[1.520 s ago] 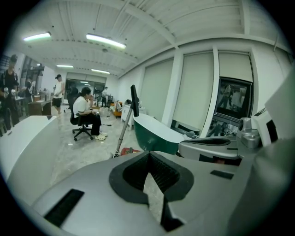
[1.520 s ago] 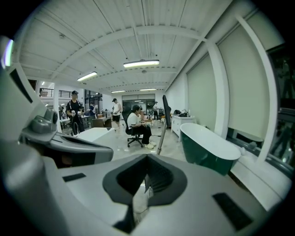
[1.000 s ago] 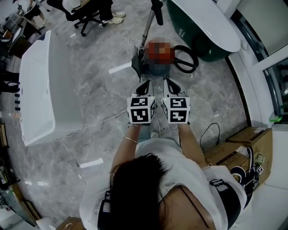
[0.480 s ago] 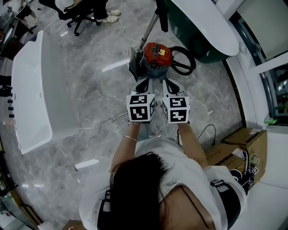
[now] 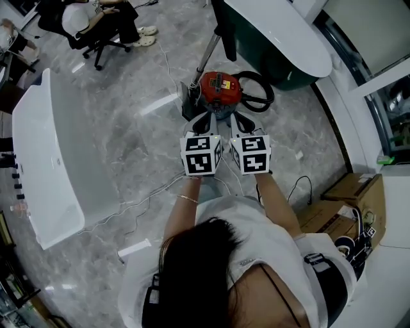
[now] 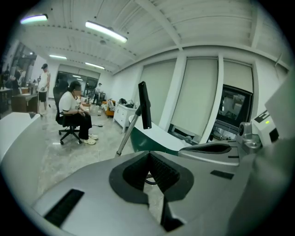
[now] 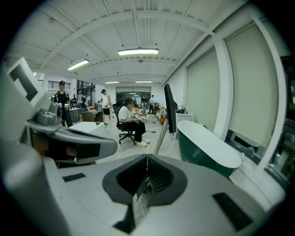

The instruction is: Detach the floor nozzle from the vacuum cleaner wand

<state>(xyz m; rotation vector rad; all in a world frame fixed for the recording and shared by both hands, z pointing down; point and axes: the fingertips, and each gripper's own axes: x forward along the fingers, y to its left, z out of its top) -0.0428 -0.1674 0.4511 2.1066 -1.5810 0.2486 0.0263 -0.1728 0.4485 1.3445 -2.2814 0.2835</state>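
Floor [image 5: 128,122]: grey marble, open on both sides of the person's arms. A thin cable [image 5: 144,192] snakes across it just left of the person. Boxes [image 5: 349,195] crowd the right edge. A long white tub [image 5: 48,154] walls off the left side. A bare strip of floor runs between that tub and the vacuum.

Left gripper [image 5: 204,123] and right gripper [image 5: 241,122]: held out side by side, tips aimed forward and down, near the vacuum's near side. Jaws of both are pressed together, pads meeting, nothing pinched.

Canister [image 5: 220,88]: round, red top, on the floor just past the tips. A black hose [image 5: 261,93] loops off its right side.

Nozzle [image 5: 189,101]: dark, flat, just left of the canister.

Wand [image 5: 208,48]: a silver tube rising from the nozzle and leaning away, with a black grip at the top. The nozzle looks still fitted to it, though the join is too small to read from above.

Beyond: a green tub [image 5: 282,45] with a white rim, right of the wand. Far left, a seated person [image 5: 96,16] on an office chair.
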